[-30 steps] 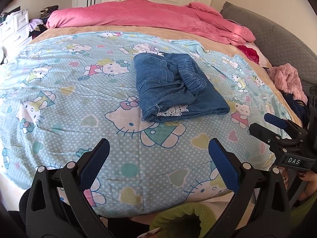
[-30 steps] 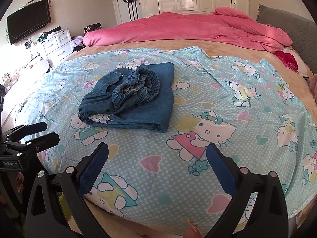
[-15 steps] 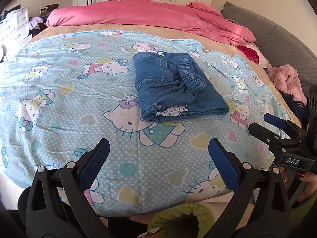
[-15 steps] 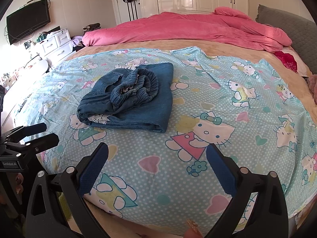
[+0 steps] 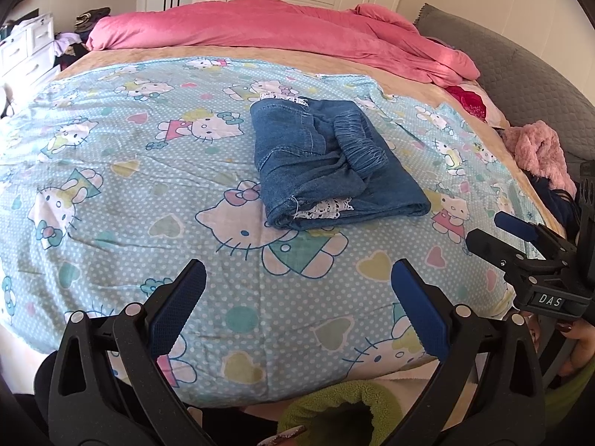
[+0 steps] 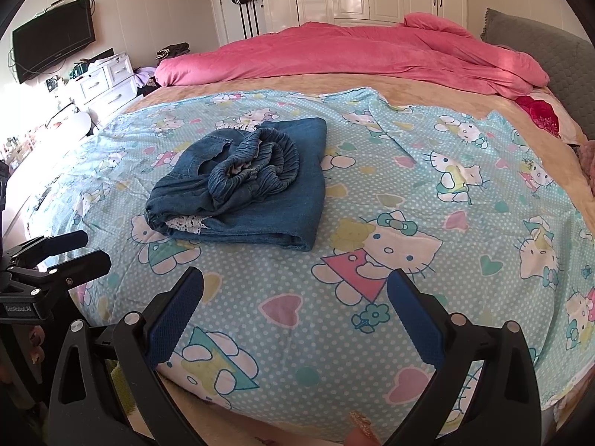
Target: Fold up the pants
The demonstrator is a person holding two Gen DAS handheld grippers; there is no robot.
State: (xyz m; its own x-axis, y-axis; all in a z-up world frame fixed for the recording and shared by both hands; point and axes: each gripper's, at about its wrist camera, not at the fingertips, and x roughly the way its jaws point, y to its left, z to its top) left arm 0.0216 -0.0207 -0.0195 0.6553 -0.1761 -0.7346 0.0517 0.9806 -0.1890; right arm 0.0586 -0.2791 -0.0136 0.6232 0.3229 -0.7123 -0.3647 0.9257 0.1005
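On the cartoon-print sheet [image 5: 111,171], folded denim pants [image 5: 331,171] lie unchanged; left gripper [image 5: 297,308] and right gripper [image 6: 295,312] hover wide open, empty, suggesting folding is finished.

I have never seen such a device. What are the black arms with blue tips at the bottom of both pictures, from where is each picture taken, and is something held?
They are hand-held grippers, one in each of a person's hands; no robot arm is there. Each carries a camera looking forward along its own two fingers. One picture comes from the left gripper, the other from the right gripper; each also shows its partner at the side. On the cartoon-cat sheet lie folded denim pants, waistband on top. Behind is a pink duvet. Both grippers are open, apart from the pants, holding nothing.
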